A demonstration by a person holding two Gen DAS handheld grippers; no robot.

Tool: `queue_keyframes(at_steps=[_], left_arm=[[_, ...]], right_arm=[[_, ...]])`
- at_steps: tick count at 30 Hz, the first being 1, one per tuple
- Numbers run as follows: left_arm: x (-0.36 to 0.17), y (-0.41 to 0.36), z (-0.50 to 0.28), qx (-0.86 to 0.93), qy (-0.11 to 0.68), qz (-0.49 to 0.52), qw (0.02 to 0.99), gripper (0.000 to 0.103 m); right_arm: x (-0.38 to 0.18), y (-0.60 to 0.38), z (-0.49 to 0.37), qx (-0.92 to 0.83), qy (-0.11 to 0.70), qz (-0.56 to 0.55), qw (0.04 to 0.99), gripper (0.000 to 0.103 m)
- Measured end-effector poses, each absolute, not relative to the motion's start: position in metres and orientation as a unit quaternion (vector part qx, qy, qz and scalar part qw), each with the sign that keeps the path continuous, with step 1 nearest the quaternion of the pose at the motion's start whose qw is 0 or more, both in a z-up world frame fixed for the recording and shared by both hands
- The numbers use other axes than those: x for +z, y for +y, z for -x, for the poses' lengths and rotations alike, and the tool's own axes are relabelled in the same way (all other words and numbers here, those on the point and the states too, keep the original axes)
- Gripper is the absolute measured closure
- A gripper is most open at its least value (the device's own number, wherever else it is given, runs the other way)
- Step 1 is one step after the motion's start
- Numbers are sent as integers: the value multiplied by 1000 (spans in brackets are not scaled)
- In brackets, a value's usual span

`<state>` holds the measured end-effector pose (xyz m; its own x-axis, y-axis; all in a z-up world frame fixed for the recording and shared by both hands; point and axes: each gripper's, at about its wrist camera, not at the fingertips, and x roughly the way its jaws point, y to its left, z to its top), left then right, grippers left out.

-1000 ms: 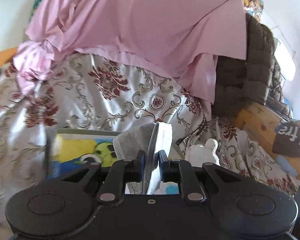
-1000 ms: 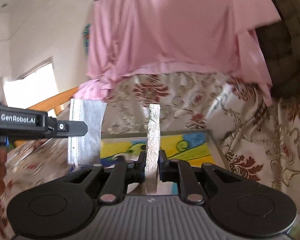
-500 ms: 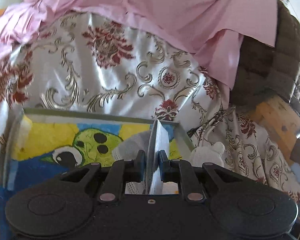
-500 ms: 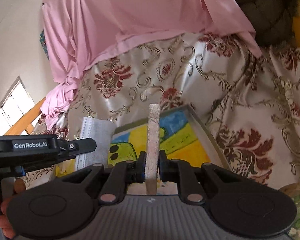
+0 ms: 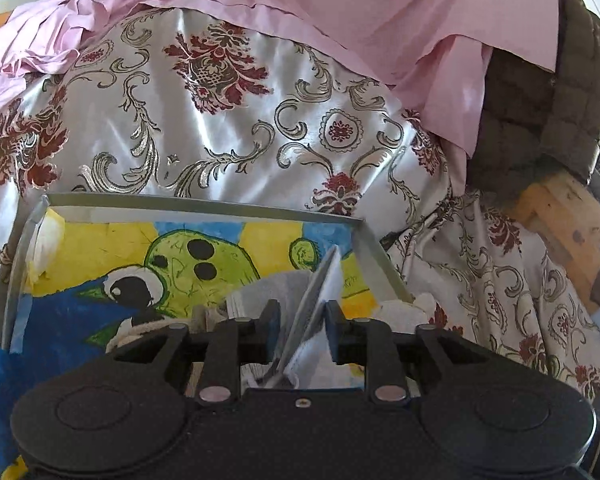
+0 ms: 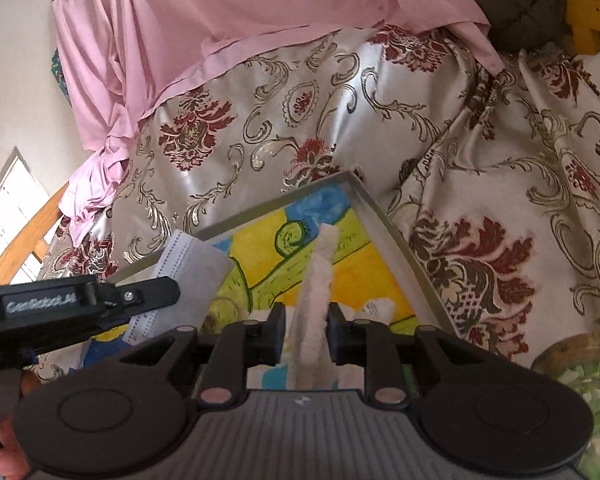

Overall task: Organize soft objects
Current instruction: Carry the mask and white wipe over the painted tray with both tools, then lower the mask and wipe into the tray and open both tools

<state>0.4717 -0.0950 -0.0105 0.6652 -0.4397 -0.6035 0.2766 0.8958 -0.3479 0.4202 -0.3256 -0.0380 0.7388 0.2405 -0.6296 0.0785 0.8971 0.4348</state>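
1. Left wrist view: the left gripper (image 5: 300, 318) has its jaws parted, and the face mask (image 5: 320, 292) leans loose between them, touching at most the right pad, so the judgement is that it is being let go over the painted tray (image 5: 204, 205).
2. Right wrist view: the right gripper (image 6: 303, 330) also has its jaws apart, with gaps either side of the pale fuzzy strip (image 6: 318, 280), which stands upright above the same tray (image 6: 384, 216).
3. The step in hand looks like dropping both soft items into the tray; the next move calls for drawing each gripper back without snagging fabric.
4. What supports the strip's lower end is hidden behind the gripper body.
5. The white and grey soft things (image 5: 400, 312) at the tray's near edge are cut off and hard to identify.
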Motion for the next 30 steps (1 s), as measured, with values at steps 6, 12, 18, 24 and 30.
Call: queue_keyframes(at_steps=[6,12,18,24,30], left_arm=[[-2,-88,-453,-185,354,121,908,60],[24,-78,-420,-164,327,113,924,47],[56,-65,-376,-160,296,98,937,33],[72,-45,-316,-151,267,105,946,21],[75,-36,-261,-146,241,80,956,7]], right_arm=[[-29,-333,-407,42,360,-219,906,49],[3,-333,-382,45,334,-196,921,29],[43,-327,-346,64,293,-176,938,15],[69,-319,-296,70,261,-163,949,7],[87,-307,-245,56,234,-135,961,0]])
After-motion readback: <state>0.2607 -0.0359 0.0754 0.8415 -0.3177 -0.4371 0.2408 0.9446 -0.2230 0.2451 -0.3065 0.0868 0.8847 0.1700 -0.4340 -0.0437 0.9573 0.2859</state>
